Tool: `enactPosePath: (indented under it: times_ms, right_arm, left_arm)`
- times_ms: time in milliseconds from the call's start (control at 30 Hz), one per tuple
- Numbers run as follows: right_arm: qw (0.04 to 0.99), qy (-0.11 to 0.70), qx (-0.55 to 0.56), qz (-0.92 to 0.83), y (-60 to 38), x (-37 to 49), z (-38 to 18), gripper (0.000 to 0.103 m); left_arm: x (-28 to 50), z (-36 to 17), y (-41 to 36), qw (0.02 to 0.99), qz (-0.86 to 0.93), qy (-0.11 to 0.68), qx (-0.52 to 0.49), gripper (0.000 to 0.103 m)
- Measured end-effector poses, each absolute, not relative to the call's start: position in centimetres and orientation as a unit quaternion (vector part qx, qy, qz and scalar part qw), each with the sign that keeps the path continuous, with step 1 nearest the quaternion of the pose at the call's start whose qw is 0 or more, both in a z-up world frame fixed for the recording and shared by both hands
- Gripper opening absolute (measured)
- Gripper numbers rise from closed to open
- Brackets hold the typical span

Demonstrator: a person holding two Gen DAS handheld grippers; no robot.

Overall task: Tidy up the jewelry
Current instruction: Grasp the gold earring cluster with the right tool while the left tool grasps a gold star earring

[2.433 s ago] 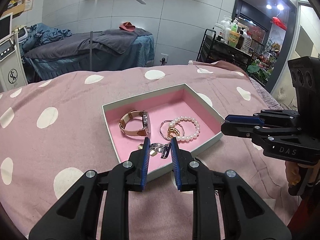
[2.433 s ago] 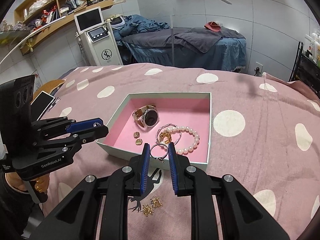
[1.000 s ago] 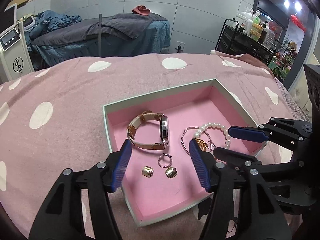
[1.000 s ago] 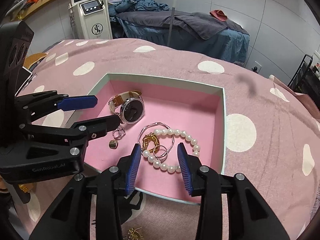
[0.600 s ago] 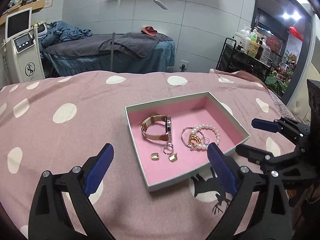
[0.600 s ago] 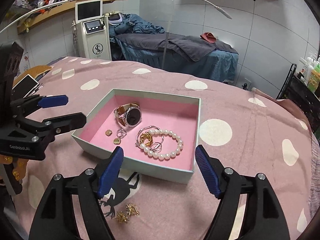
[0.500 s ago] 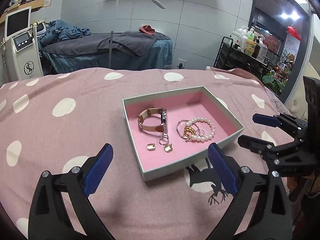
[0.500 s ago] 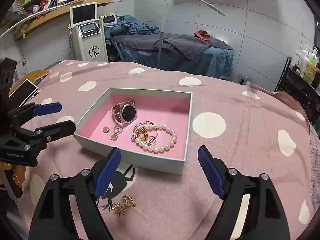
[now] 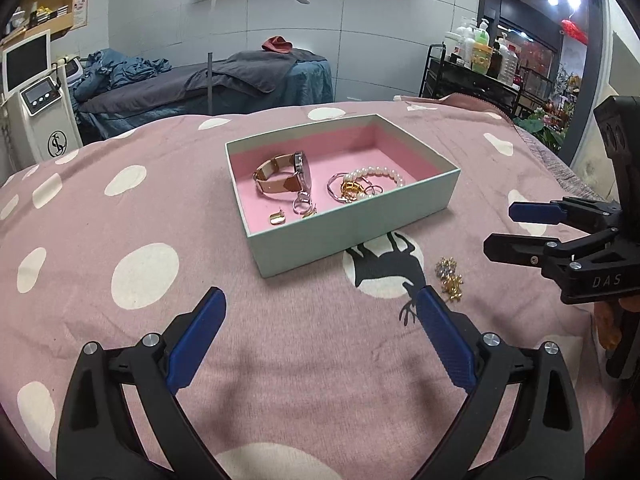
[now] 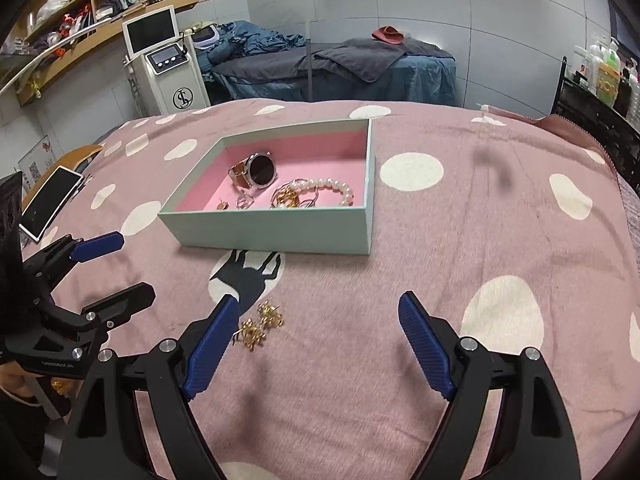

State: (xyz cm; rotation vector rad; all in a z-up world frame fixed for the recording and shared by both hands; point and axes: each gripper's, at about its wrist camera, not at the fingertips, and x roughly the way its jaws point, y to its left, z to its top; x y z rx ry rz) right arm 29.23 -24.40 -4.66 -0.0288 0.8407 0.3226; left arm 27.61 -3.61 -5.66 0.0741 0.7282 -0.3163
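A shallow box sits on a pink blanket with big white dots, its outer walls pale green and its inside lined in pink. Inside it, toward the left end, a watch with a tan leather strap and a dark round face lies on its side. Beside the watch a pearl bracelet curves around a tangle of thin silver bangles and a chunky gold piece. Nearer the front wall of the box lie a small silver ring and two small gold earrings, one partly hidden by the wall.

Outside the box, on the blanket just in front of it, two small gold flower-shaped earrings lie close together, next to a black deer printed on one of the white dots.

The left gripper hangs low over the blanket in front of the box, its blue-padded fingers spread wide with nothing between them. The right gripper is likewise spread wide and empty; in its own view the gold flower earrings lie just beside its left fingertip. A phone rests on the blanket's far left edge.
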Motion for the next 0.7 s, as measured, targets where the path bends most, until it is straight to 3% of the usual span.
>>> enactPosePath:
  times_ms: [133,300,533,667,700]
  right_arm:
    - [0.892,0.419,-0.029,0.164,-23.1,28.2,-5.7,0.075]
    - [0.879,0.439,-0.046,0.182,-21.1,27.9,-6.9,0.052]
    - [0.875,0.449,-0.063,0.171,-19.4,28.8,-7.8,0.036]
    - [0.875,0.449,-0.065,0.168,-19.3,29.1,-7.9,0.016]
    - [0.875,0.449,-0.063,0.171,-19.4,29.0,-7.9,0.016]
  left_arm:
    - [26.9,-6.5,-3.2,0.92,-0.146,0.36,0.044,0.094]
    - [26.4,-7.1,-2.8,0.919,-0.14,0.366,0.044,0.094]
    - [26.3,-7.2,-3.0,0.919,-0.143,0.366,0.042,0.094]
    - [26.5,-7.3,-3.3,0.916,-0.15,0.369,0.042,0.094]
    - [26.5,-7.4,-3.4,0.916,-0.152,0.369,0.042,0.094]
